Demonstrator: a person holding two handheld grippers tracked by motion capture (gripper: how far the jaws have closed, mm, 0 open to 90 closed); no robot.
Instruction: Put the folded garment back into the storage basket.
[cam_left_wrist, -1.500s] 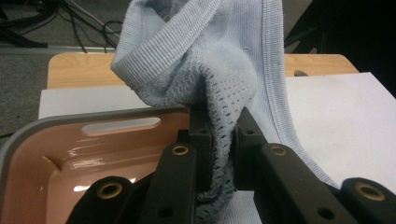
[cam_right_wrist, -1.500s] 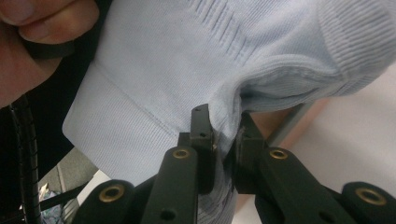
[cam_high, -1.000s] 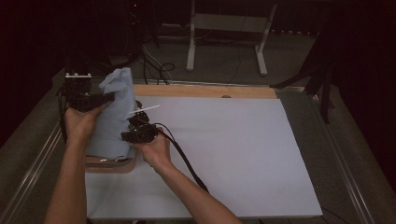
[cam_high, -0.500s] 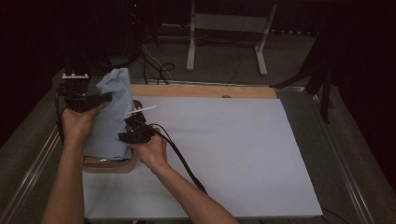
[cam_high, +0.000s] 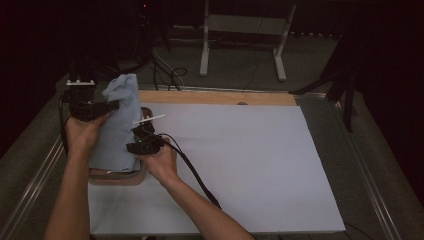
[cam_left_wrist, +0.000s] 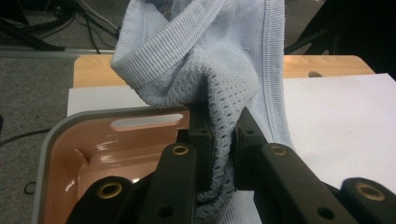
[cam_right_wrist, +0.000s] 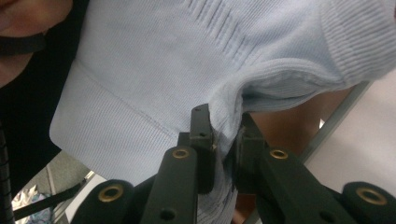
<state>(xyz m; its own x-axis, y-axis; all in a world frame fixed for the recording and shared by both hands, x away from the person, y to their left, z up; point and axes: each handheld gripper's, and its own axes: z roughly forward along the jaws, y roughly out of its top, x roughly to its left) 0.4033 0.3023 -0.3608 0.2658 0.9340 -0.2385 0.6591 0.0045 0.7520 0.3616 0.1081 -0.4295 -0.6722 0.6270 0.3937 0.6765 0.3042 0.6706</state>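
At left of frame the knit (cam_high: 117, 125) is pinched by both the left gripper (cam_high: 102, 107) and right gripper (cam_high: 140, 142); it should be lifted evenly, clear of the tub (cam_high: 117, 177).

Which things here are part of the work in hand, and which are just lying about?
In use: light blue knitted garment; left gripper and right gripper, both clamped on it; pink bin beneath it.
Lying about: white sheet; wooden board; floor cables; metal stand.
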